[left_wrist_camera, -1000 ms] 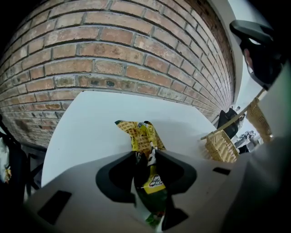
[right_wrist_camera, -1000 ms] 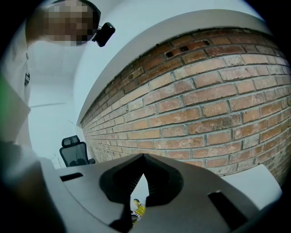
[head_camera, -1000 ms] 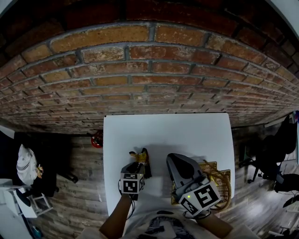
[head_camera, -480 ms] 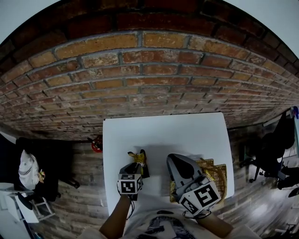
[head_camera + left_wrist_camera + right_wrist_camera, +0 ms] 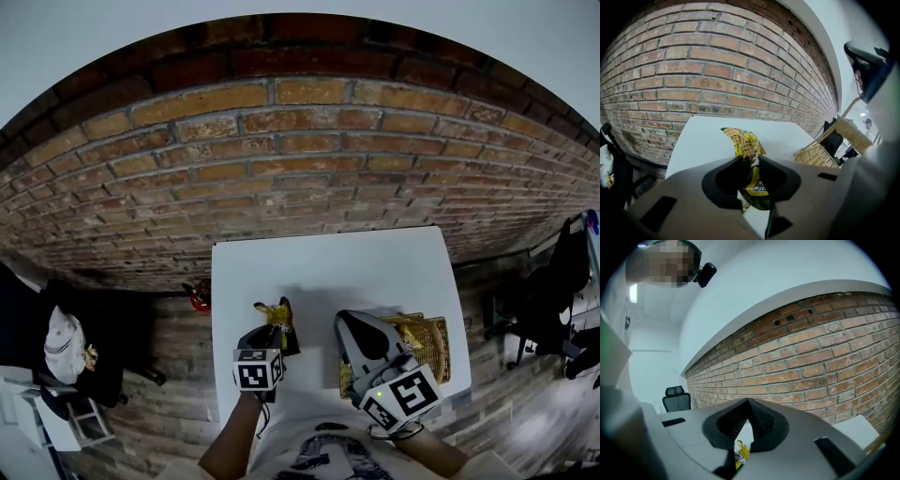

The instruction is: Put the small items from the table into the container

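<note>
A yellow-and-green snack packet (image 5: 276, 312) sticks up from my left gripper (image 5: 278, 330), over the near left part of the white table (image 5: 328, 267). In the left gripper view the pads pinch the packet (image 5: 745, 140) at its middle, and the jaws of the left gripper (image 5: 750, 161) are still closing on it. A woven wicker basket (image 5: 439, 339) stands at the table's near right corner, also visible as the basket (image 5: 843, 136) off to the right. My right gripper (image 5: 350, 321) hovers beside the basket's left edge. Seen from its own camera, the right gripper (image 5: 748, 402) has its tips together and holds nothing; the packet (image 5: 740, 453) shows below them.
A brick wall (image 5: 300, 159) rises behind the table. A red object (image 5: 199, 295) lies on the wooden floor left of the table, with dark furniture (image 5: 84, 347) beyond it. An office chair (image 5: 562, 300) stands at the right.
The left gripper has lifted a little with the packet still in its jaws. The head view has tilted up, showing more wall. The right gripper stays near the basket.
</note>
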